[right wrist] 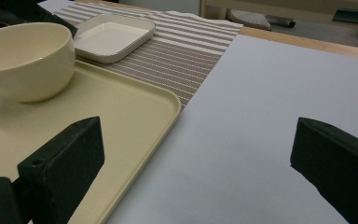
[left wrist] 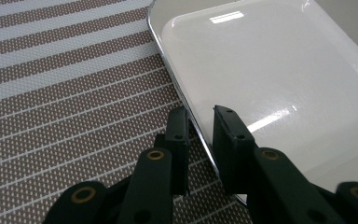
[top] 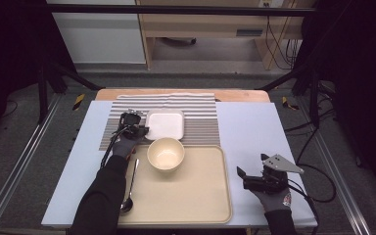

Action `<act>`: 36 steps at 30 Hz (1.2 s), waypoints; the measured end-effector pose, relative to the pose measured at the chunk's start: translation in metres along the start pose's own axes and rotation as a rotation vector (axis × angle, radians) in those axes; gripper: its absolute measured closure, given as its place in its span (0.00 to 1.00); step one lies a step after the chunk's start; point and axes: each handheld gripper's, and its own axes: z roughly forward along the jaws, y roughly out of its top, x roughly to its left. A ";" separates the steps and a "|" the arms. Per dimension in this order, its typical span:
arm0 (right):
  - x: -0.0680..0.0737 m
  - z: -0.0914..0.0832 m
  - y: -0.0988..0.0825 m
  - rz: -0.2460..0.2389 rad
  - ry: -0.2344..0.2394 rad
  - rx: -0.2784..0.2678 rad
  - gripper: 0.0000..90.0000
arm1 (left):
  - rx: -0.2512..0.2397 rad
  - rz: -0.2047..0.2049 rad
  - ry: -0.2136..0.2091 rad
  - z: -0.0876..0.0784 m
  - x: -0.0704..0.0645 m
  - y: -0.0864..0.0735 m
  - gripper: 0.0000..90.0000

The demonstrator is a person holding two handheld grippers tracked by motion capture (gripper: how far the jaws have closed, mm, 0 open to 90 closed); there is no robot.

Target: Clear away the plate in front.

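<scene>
High view: L gripper (top: 142,130) fingers pinch white dish (top: 165,123) rim on striped mat (top: 200,117); R gripper (top: 250,171) released.

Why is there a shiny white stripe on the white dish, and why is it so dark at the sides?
In the left gripper view a ceiling light glares off the white dish, and the near fingers look soft. In the high view the table is lit while both edges fall black. In the right gripper view the close fingers blur.
</scene>
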 end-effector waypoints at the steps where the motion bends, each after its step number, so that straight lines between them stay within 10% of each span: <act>1: 0.000 0.000 0.000 -0.001 0.000 -0.001 0.03 | 0.004 -0.006 0.002 0.000 0.000 0.000 0.84; 13: 0.000 0.001 0.000 -0.004 0.001 0.001 0.03 | -0.024 -0.108 0.003 -0.003 0.000 0.003 0.93; 36: 0.000 0.001 0.000 -0.006 -0.001 0.002 0.04 | -0.205 -0.095 0.087 -0.047 0.002 0.020 0.98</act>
